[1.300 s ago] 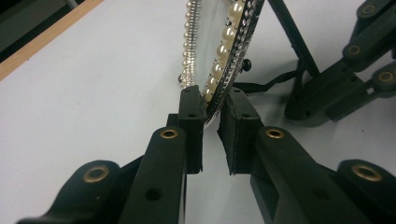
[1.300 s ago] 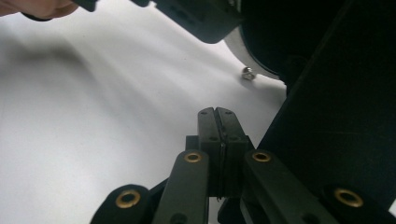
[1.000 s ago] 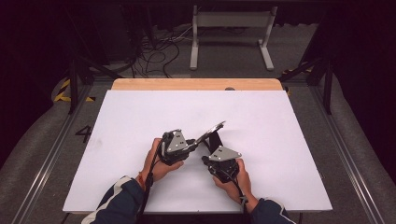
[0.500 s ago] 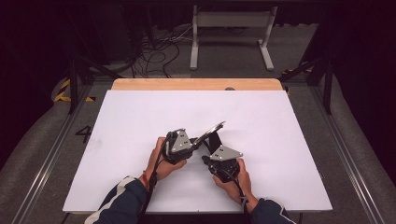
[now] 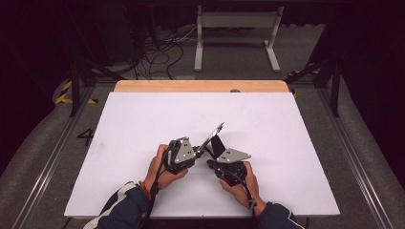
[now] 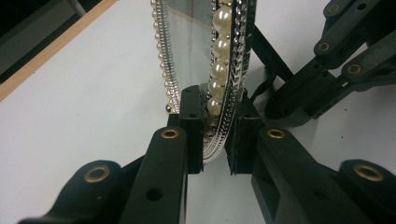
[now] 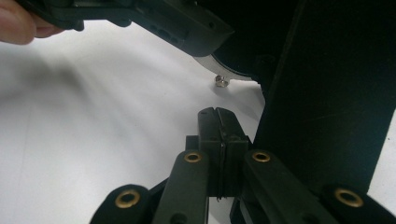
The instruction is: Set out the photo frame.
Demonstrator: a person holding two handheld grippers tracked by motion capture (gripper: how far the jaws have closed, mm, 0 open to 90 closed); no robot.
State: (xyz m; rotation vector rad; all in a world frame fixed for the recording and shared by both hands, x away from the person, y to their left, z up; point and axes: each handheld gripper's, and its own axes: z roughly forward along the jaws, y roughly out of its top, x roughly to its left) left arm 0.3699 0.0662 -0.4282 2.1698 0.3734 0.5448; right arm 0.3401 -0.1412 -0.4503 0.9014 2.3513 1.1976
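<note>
Two grippers at lower centre: left gripper [image 6: 215,140] clamps the pearl-edged frame [image 6: 219,70] upright, apparently for steadying; right gripper [image 7: 218,140] clenched empty

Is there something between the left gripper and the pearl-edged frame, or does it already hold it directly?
Nothing visible stands between them. The left gripper is shut directly on the bottom rim of the silver frame edged with white pearls, lifted above the white table. The right gripper, fingers pressed together, is close beside it.
</note>
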